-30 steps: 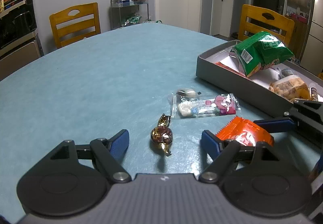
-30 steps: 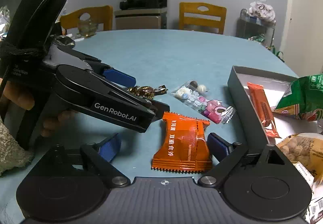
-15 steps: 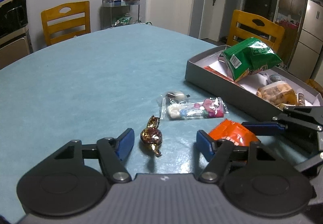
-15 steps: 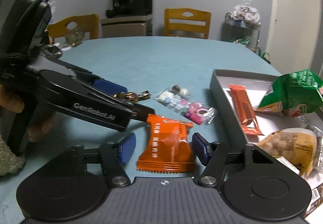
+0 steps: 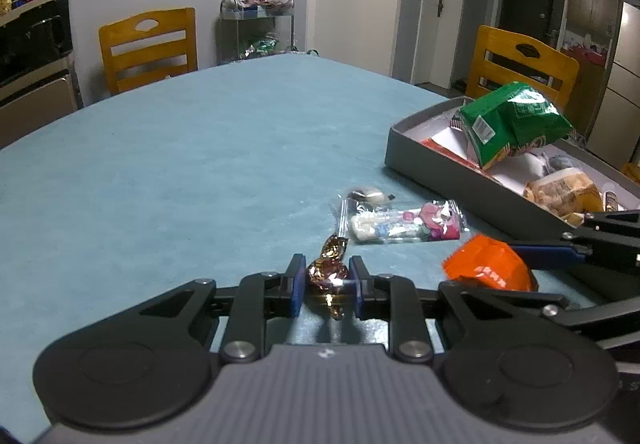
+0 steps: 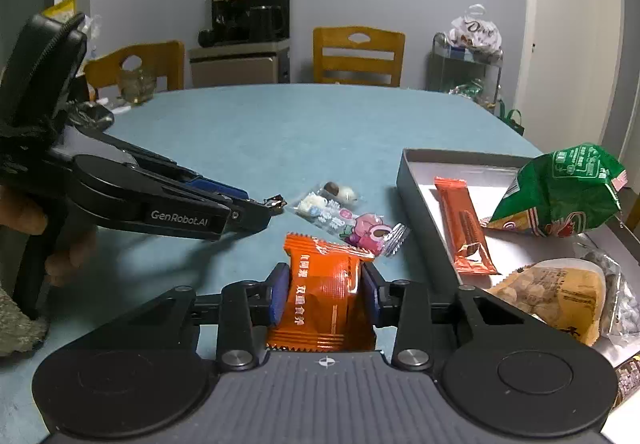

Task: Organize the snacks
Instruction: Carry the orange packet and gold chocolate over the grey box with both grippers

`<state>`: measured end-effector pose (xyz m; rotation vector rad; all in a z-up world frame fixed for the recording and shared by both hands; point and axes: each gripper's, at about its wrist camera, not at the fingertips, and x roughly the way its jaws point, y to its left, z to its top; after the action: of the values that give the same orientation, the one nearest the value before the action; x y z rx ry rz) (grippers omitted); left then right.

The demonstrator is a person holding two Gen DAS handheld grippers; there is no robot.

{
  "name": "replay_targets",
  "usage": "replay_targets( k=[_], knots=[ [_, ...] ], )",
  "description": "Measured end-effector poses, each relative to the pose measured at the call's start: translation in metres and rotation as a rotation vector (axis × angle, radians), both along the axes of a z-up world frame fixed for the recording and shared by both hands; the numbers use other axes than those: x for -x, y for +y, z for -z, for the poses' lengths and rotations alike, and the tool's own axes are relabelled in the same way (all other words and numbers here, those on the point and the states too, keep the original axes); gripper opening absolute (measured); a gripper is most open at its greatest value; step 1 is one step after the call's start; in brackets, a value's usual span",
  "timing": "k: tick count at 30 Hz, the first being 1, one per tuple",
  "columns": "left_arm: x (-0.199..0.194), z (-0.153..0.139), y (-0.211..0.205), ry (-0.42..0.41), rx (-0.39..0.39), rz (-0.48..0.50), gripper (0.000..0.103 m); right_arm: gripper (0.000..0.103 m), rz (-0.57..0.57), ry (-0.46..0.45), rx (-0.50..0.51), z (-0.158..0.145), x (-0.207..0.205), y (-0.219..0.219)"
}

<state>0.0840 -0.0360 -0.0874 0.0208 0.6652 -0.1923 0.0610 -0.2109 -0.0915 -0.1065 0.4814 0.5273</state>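
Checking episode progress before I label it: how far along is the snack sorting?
Done: the grey box already holds a green bag, an orange bar and a tan snack bag.
In hand: left tongs shut on the foil candy; right tongs closing on the orange packet, pads against its sides.
Left: the clear candy pack on the blue table.

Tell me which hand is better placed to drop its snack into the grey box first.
Right, probably. The right tool is closing on the orange packet, and the grey box sits just to its right. The left tool, shut on the foil candy, has the right tool between it and the box.
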Motion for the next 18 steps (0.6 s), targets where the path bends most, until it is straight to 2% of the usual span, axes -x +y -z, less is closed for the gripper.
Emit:
replay_targets(
  k=[11,18],
  knots=[
    [0.022,-0.034,-0.014,-0.097,-0.006,0.002,0.02,0.039,-0.037,-0.105,-0.047,-0.024,0.021,-0.019],
    [0.034,-0.057,-0.039,-0.141,0.005,0.047,0.02,0.039,-0.024,-0.166,-0.067,-0.039,0.026,-0.045]
  ],
)
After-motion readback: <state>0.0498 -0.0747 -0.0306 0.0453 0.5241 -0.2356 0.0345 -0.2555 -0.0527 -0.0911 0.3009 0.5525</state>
